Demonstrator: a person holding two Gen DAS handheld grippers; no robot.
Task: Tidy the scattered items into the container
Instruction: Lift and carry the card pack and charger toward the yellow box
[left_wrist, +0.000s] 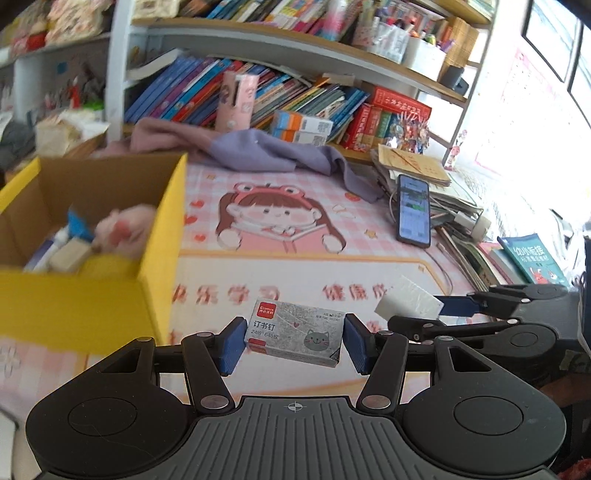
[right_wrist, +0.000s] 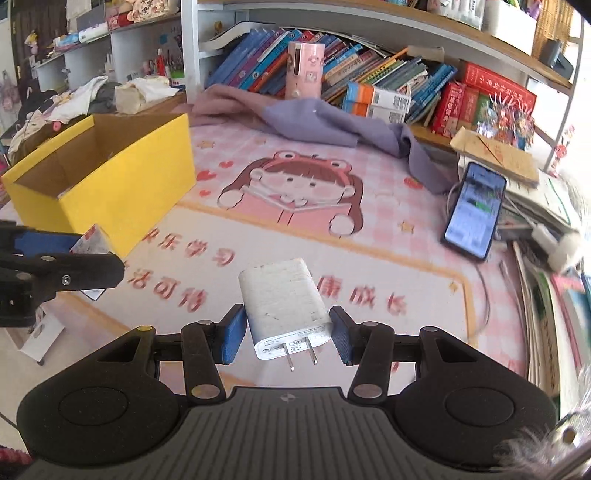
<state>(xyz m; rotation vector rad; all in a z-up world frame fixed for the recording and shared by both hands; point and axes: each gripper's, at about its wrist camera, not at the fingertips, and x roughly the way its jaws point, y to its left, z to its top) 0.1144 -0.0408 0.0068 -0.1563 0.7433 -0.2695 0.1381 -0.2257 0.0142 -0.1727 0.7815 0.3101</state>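
Staples (left_wrist: 295, 334) sit pinched in the left gripper (left_wrist: 293, 343) just beside the yellow box (left_wrist: 162, 236); the right gripper (right_wrist: 288, 334) pinches a charger (right_wrist: 284, 302) farther off. Box already holds several items; these two remain to drop in.

At left of my left-wrist view, the yellow cardboard box (left_wrist: 92, 295) runs off-frame; its contents, a pink soft toy (left_wrist: 125, 232) among them, blur.
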